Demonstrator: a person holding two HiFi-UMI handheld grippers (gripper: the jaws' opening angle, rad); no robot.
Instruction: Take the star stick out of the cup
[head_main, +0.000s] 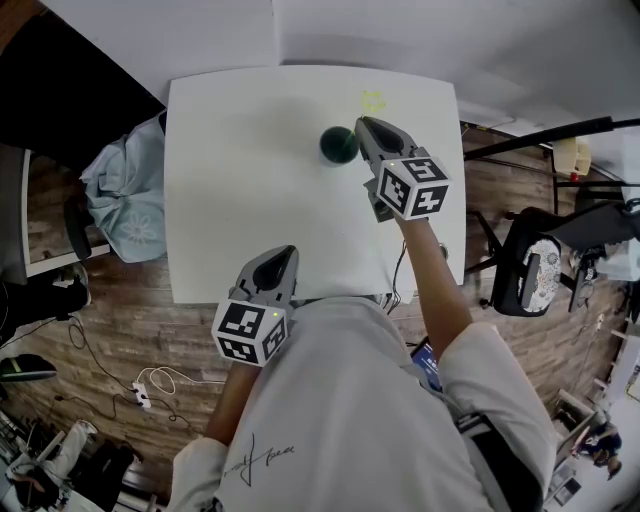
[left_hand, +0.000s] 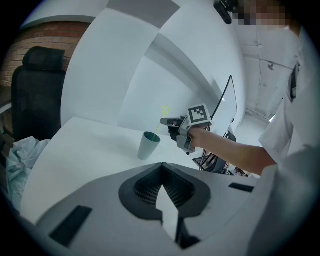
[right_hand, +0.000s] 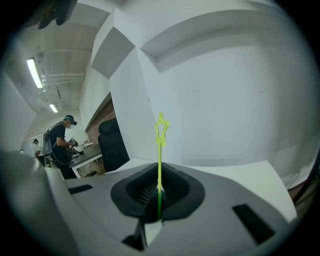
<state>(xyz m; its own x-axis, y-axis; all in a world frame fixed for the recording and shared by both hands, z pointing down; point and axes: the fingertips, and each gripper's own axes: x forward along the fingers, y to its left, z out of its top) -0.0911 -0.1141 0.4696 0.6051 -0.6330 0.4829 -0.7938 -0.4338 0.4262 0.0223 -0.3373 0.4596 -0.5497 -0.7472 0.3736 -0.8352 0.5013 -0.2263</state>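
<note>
Yellow-green star stick (right_hand: 160, 145) stands pinched in my right hand-held gripper (right_hand: 159, 175) for a straight lift, foot apparently inside the teal cup (head_main: 338, 145) far across the counter (head_main: 230, 200). My left hand-held gripper (left_hand: 161, 167) waits near, pressed together, empty.

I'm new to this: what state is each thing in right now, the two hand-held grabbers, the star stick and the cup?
right gripper: fingers shut on the star stick's shaft.
left gripper: fingers shut, nothing between them, held back at the table's near edge.
star stick: upright, star at the top, lower end in the cup.
cup: standing upright on the table, open at the top.
</note>
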